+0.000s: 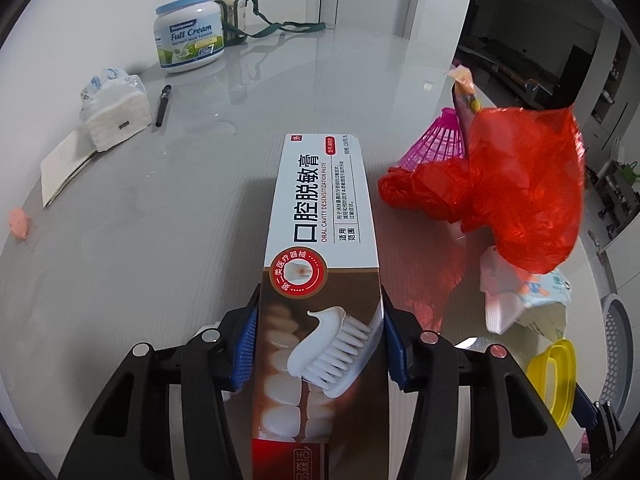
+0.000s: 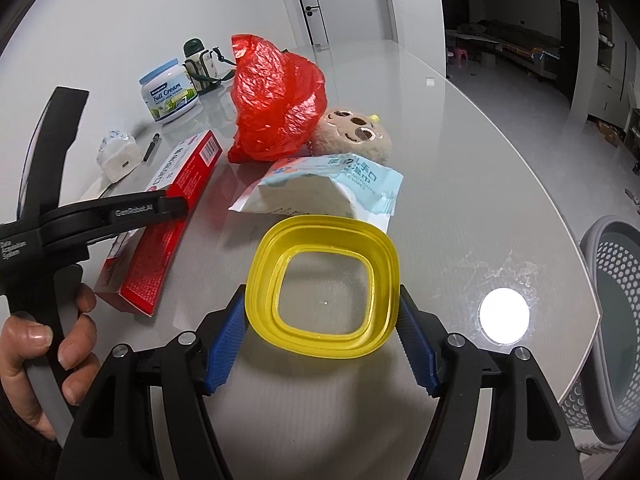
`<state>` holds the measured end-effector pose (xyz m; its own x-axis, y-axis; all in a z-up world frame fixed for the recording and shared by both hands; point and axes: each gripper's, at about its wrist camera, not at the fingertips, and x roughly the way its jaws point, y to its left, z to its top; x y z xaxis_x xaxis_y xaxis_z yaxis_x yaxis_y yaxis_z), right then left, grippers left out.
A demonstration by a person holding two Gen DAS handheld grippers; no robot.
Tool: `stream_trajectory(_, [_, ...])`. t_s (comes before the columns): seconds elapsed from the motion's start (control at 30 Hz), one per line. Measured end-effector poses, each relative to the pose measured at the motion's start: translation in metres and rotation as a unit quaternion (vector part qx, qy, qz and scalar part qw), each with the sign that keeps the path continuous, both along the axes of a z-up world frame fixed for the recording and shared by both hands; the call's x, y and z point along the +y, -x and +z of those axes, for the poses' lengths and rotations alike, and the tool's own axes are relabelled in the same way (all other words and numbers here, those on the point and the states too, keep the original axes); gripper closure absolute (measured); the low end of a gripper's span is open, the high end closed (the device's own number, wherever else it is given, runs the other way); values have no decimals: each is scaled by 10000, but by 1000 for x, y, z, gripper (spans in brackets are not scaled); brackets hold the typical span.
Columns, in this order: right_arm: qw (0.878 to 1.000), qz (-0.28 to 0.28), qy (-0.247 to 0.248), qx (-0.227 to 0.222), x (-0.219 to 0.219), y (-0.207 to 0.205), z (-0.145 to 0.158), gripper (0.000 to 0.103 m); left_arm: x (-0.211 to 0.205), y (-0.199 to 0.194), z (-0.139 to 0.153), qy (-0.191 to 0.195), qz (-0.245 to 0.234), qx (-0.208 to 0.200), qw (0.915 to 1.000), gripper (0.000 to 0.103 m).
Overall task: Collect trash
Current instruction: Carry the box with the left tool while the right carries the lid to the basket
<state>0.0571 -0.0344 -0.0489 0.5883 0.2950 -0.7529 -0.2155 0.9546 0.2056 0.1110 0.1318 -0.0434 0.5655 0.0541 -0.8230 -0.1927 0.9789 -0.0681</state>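
On the shiny grey table [image 2: 460, 184], the left gripper [image 1: 318, 344] squeezes a long toothpaste box [image 1: 320, 240] between its two blue pads [image 1: 244, 344]. The box sticks straight out in front of it. The right gripper [image 2: 320, 332] pinches a yellow square lid frame [image 2: 324, 284] by its two sides, and you can see the table through the hole in the middle.

Just past the yellow frame lies a torn wet wipes pack [image 2: 320, 190]. Behind it sits a crumpled red plastic bag [image 2: 276, 100], touching a small plush toy [image 2: 356, 132]. A pink shuttlecock [image 1: 438, 140] peeks out from behind the bag in the left view. Far back stand a milk powder jar [image 1: 190, 32] and a green bottle [image 1: 230, 4]. A grey basket [image 2: 612, 320] sits beside the table, lower down on the right.
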Motion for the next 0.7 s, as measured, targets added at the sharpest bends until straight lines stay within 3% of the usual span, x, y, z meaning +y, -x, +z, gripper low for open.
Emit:
stream_trajectory(0.37, [9998,20,45,-187,-4,21,13,35,2,37,27,-112,-141,-333,9993,52])
stream_trajectory(0.7, [9973,-571,-18,-455,-52,41,34,35,-43,67,57,1,-763,-712,9945,52])
